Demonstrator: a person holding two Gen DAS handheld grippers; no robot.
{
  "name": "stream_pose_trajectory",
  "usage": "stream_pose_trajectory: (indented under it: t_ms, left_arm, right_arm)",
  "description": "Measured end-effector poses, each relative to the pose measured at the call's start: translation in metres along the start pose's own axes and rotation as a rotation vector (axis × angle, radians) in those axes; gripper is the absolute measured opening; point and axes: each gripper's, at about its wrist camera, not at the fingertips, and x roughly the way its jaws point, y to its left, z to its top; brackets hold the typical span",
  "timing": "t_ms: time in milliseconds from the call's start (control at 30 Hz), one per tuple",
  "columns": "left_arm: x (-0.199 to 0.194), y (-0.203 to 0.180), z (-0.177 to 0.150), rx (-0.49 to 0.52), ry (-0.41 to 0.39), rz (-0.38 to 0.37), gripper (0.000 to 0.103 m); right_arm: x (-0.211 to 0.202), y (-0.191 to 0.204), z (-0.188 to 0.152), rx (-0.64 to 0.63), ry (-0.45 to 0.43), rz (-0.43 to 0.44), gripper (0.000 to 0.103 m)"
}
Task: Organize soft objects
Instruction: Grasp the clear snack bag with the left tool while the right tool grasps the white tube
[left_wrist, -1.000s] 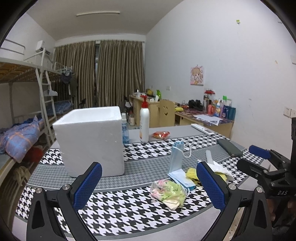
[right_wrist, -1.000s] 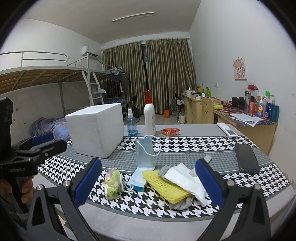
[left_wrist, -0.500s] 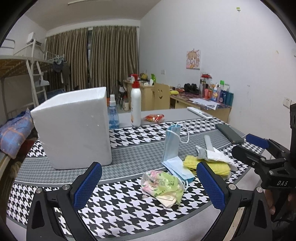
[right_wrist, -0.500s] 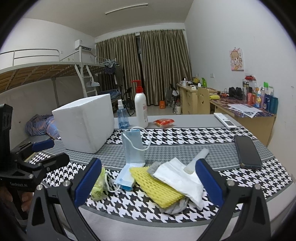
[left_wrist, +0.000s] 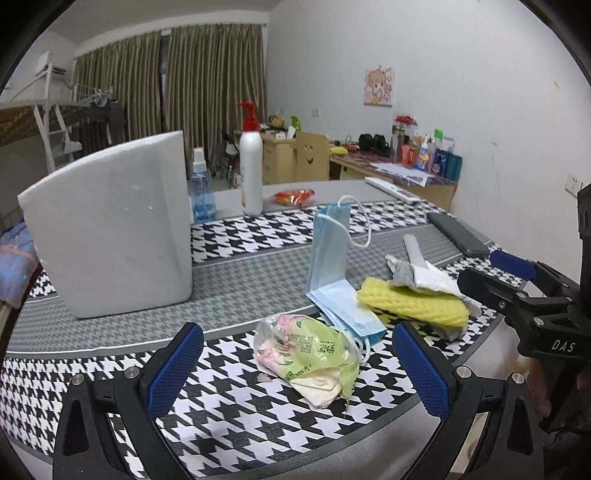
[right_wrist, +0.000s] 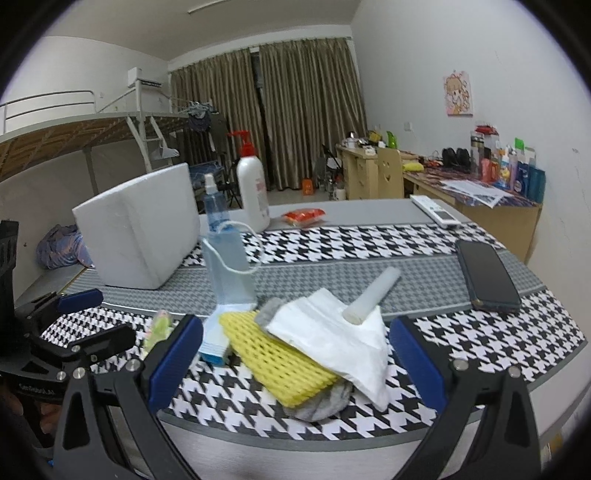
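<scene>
A heap of soft things lies near the table's front edge: a green and pink plastic packet (left_wrist: 310, 354), a blue face mask (left_wrist: 332, 258) folded upright, a yellow foam net (left_wrist: 410, 302) (right_wrist: 277, 354), a white tissue (right_wrist: 340, 336), a grey cloth (right_wrist: 321, 402) under them and a white foam tube (right_wrist: 373, 295). My left gripper (left_wrist: 295, 369) is open, its fingers on either side of the packet. My right gripper (right_wrist: 295, 358) is open, just before the yellow net and tissue. A white foam box (left_wrist: 110, 229) (right_wrist: 144, 229) stands at the left.
Behind the heap stand a white pump bottle (left_wrist: 251, 173), a blue spray bottle (left_wrist: 201, 192) and a red snack packet (left_wrist: 293, 195). A dark phone (right_wrist: 487, 277) and a white remote (right_wrist: 436, 210) lie at the right. A bunk bed stands to the left.
Both grippers have moved forward and down towards the heap. The packet now lies between my left fingers, the net and tissue just before my right fingers. Nothing on the table has moved.
</scene>
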Motion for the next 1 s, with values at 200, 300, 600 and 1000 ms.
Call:
stream_pose_trajectory:
  t_ms: [200, 300, 600, 1000]
  left_arm:
    - [0.020, -0.005, -0.002, 0.008, 0.056, 0.013, 0.102]
    - [0.026, -0.008, -0.003, 0.013, 0.072, 0.022, 0.102]
    - [0.044, -0.013, -0.009, 0.030, 0.137, 0.032, 0.088]
    - [0.054, -0.012, -0.012, 0.030, 0.181, 0.029, 0.063]
  right_arm:
    - [0.008, -0.014, -0.004, 0.035, 0.038, -0.026, 0.102]
    - [0.009, -0.017, -0.007, 0.046, 0.055, -0.040, 0.102]
    - [0.014, -0.021, -0.012, 0.042, 0.076, -0.048, 0.102]
    - [0.042, -0.039, 0.007, 0.119, 0.128, -0.044, 0.095]
